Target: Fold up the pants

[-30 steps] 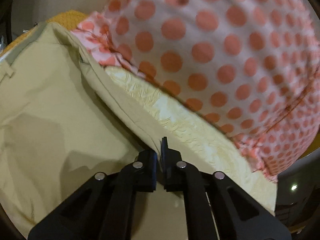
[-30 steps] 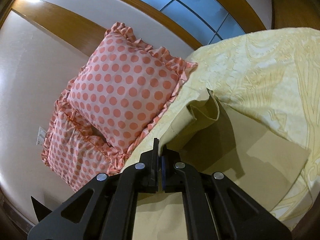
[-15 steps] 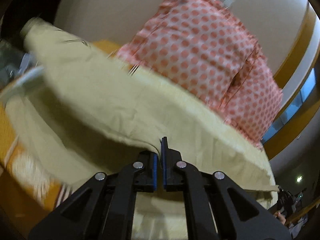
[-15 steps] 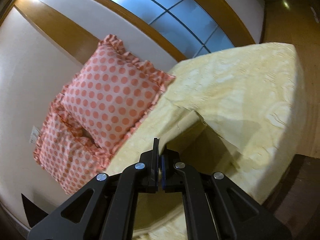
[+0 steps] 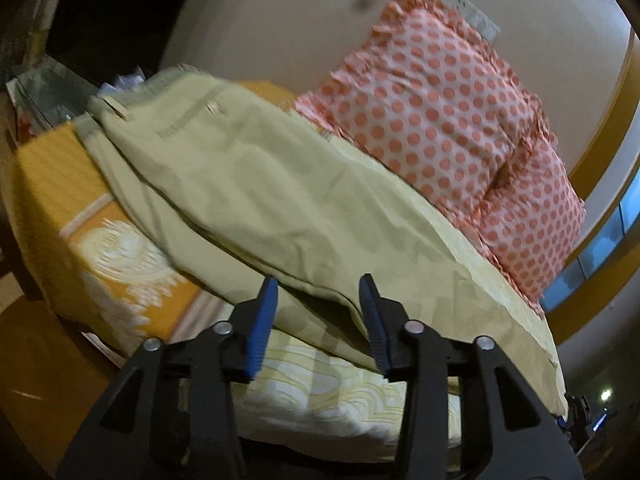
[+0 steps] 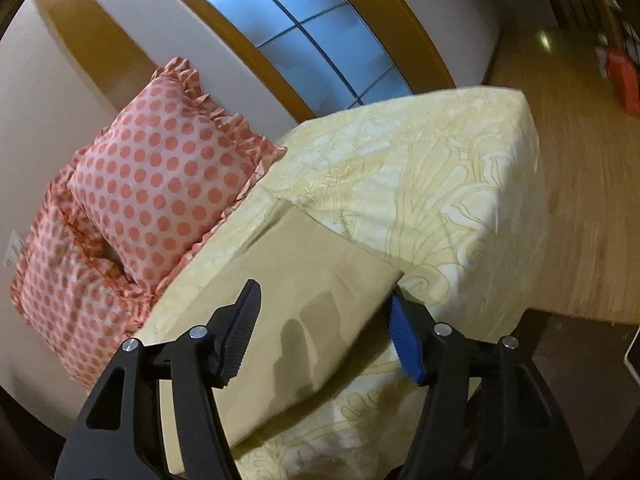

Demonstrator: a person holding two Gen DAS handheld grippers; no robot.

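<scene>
left gripper (image 5: 318, 304): jaws spread wide, blue pads, nothing pinched, pants fabric just ahead
right gripper (image 6: 324, 312): jaws spread, ribbed pad, empty, over pants end
pants (image 5: 280, 200): khaki-olive cotton, creased, folded in layers flat on bed; waistband with belt loop at far end
bed cover (image 6: 420, 184): pale yellow, woven floral pattern, smooth; orange patterned part at one side
pillows (image 6: 160, 184): two, pink with coral dots, ruffled edges, leaning on wall
floor (image 6: 592, 200): wood planks
window (image 6: 312, 32): blue panes, curved wood frame

Khaki pants (image 5: 280, 200), apparently folded, flat on bed.
</scene>
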